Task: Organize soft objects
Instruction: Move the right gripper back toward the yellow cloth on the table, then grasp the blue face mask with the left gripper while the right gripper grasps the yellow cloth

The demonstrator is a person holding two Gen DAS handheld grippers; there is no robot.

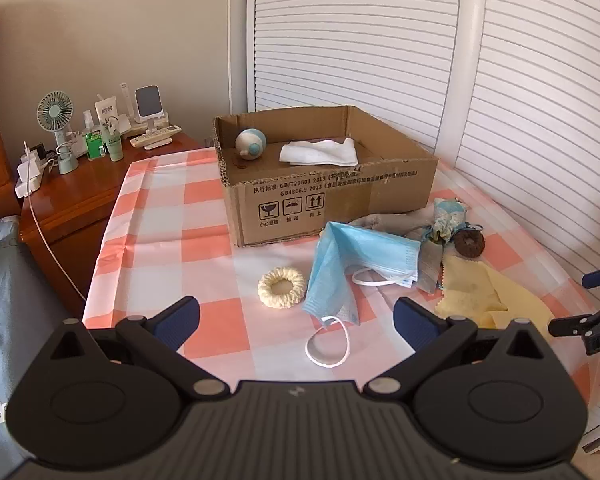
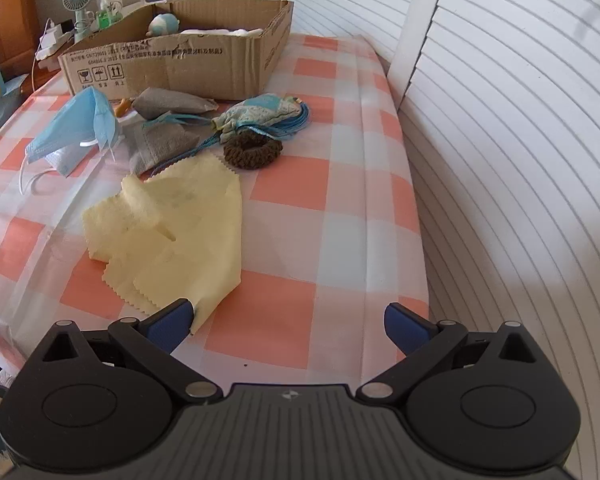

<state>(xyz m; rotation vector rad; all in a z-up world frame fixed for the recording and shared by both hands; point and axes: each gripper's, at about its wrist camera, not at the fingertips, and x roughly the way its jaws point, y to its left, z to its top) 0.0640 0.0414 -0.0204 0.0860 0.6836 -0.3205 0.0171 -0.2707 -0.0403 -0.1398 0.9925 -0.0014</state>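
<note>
Yellow cloth (image 2: pixel 172 232) corner touching the wide-spread right gripper's (image 2: pixel 288 322) left finger.

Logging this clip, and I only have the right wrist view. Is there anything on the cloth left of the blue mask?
Observer: Yes, a cream scrunchie lies beside the blue mask.
Operator: What is the white thing in the box?
Observer: A folded white cloth lies on the floor of the cardboard box, apart from the round plush toy.
Operator: Is the left gripper holding anything?
Observer: No, the left gripper is open and empty, above the mask's ear loop.
</note>
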